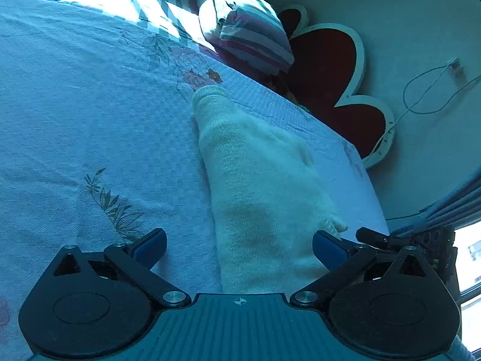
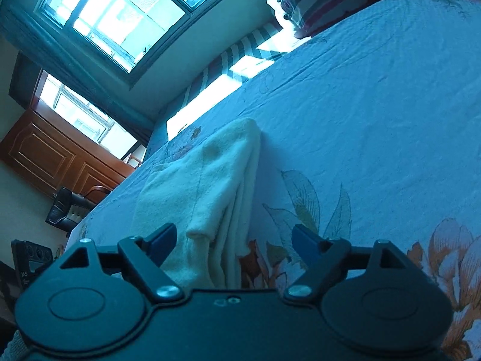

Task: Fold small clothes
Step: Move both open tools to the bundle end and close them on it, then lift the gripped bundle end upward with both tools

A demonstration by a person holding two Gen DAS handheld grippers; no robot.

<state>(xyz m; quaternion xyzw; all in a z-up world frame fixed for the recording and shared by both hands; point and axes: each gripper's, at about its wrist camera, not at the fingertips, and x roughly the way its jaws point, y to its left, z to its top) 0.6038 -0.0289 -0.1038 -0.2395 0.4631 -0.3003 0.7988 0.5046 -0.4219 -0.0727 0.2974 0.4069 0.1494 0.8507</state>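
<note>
A cream knit garment (image 1: 258, 186) lies folded into a long, narrow strip near the side edge of the bed (image 1: 75, 105), its stacked layers showing along 1 side in the right wrist view (image 2: 210, 186). The lengthwise folds look done; a crosswise fold to shorten it appears to be what is left. The left gripper (image 1: 239, 245) hovers over 1 end with jaws wide, holding nothing, and the right gripper (image 2: 234, 242) does the same at the other end, jaws wide and clear of the cloth. Open sheet stretches away toward the far side, while the near edge drops off close by. A striped pillow (image 1: 249, 30) sits at the bed's head, well apart.
</note>
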